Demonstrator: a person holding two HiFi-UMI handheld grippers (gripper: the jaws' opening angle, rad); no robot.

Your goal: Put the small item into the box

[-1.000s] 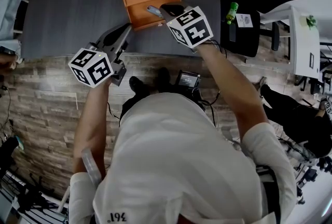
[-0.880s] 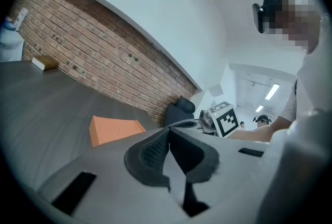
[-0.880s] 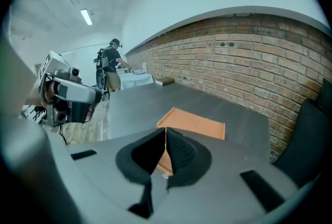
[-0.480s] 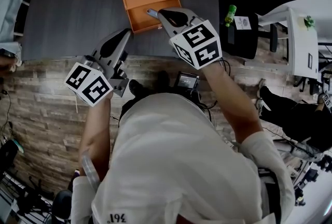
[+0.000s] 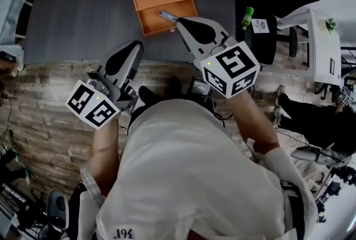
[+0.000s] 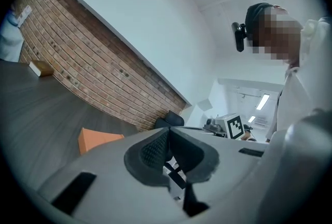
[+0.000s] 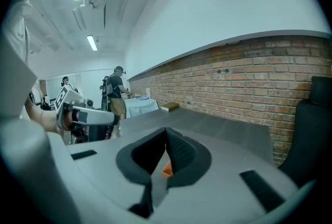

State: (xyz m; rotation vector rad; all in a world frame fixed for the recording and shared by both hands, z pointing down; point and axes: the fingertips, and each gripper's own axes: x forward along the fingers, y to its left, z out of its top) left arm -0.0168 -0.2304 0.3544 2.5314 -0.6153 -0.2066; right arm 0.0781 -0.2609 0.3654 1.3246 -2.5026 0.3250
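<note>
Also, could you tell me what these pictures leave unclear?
Head view: the small item is too small to identify.
Left gripper view: the left gripper covers most of the orange box.
Right gripper view: the right gripper covers all but a sliver of the orange box.

Holds out two grey plastic two-jaw grippers, each with a black-and-white marker cube at its rear, on a bare left forearm [image 5: 103, 144] and a bare right forearm [image 5: 253, 116] stretched forward. Angles the left gripper [image 5: 137, 44] forward and to the right, jaws pressed together with nothing between them. Aims the right gripper [image 5: 179, 21] forward and to the left, farther out than the other, jaws likewise closed and empty.
</note>
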